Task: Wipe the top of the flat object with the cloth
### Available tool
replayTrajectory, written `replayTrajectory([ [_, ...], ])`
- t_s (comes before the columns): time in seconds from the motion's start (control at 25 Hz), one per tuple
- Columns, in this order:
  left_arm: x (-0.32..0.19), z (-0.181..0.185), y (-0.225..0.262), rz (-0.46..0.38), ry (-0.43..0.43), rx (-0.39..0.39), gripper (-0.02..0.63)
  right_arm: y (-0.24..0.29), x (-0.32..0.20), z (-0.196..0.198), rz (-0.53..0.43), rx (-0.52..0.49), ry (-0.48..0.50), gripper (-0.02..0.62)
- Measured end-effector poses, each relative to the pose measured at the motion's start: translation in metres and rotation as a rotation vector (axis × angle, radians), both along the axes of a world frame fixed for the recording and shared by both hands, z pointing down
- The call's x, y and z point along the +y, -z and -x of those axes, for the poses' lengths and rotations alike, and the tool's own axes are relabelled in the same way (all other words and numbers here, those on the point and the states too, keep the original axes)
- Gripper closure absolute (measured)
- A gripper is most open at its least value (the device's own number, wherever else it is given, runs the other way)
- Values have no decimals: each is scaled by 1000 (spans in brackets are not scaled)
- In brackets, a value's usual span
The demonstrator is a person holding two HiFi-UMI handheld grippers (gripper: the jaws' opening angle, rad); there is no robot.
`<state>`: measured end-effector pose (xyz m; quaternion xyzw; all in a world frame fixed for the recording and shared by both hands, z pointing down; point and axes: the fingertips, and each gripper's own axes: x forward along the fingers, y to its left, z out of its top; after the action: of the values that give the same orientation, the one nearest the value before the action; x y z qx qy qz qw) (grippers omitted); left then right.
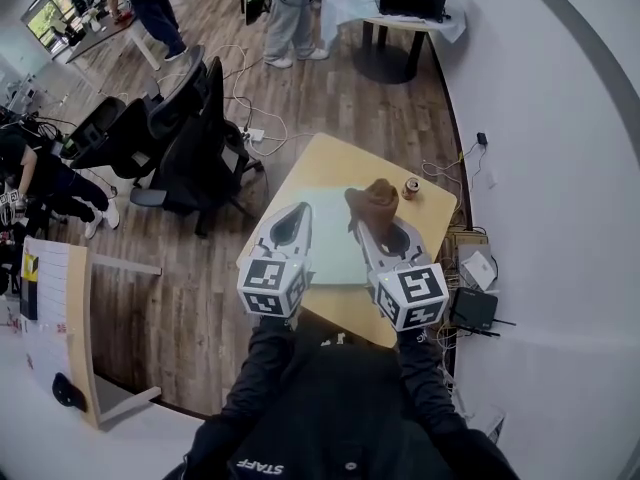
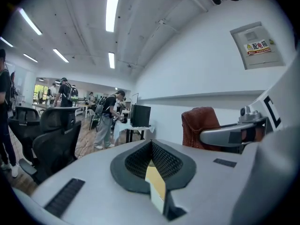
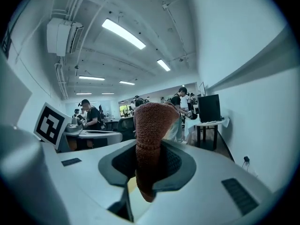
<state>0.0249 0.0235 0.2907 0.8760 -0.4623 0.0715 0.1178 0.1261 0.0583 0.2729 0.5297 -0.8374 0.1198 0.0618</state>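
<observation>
- On the tan wooden table (image 1: 330, 168): a pale flat board (image 1: 335, 250), lying flat about mid-table, its top bare.
- Over the left edge of the flat board in the head view: the left claw (image 1: 298, 211), pressed together, nothing pinched.
- Same reading in the left gripper view: left claw (image 2: 151, 145) closed to a seam, with only a sliver of yellowish table top showing through below.
- Right claw (image 1: 362, 224) pinching a brown knitted cloth (image 1: 378, 200), bunched into a lump at the claw's tips, near the far right corner of the flat board.
- In the right gripper view: cloth (image 3: 151, 123) clamped in the right claw (image 3: 148, 149), most of it standing up above the pads, a short end hanging below.
- From the left gripper view: cloth (image 2: 199, 125) upright beside the long grey body of the right claw.
- Contact between cloth and flat board: not clear from any view.
- Small round container (image 1: 411, 187) upright at the table's far right corner, just beside the cloth.
- Black office chairs (image 1: 190, 138) on the wood floor to the left of the table.
- Black box (image 1: 470, 308) with cables on the floor by the white wall, right of the table.
- Farther back: several people standing, and a dark monitor (image 3: 209, 108) on another small table.
</observation>
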Motion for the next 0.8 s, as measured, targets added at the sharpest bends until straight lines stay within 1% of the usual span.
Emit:
replayTrajectory([
  [0.28,8,-12,21,-46,-3,2,572,21,4,-10,-58,13,-35,499],
  [0.8,17,-20,28,-71,-8,-6,572,29,11,-9,-98,7,-39,500],
])
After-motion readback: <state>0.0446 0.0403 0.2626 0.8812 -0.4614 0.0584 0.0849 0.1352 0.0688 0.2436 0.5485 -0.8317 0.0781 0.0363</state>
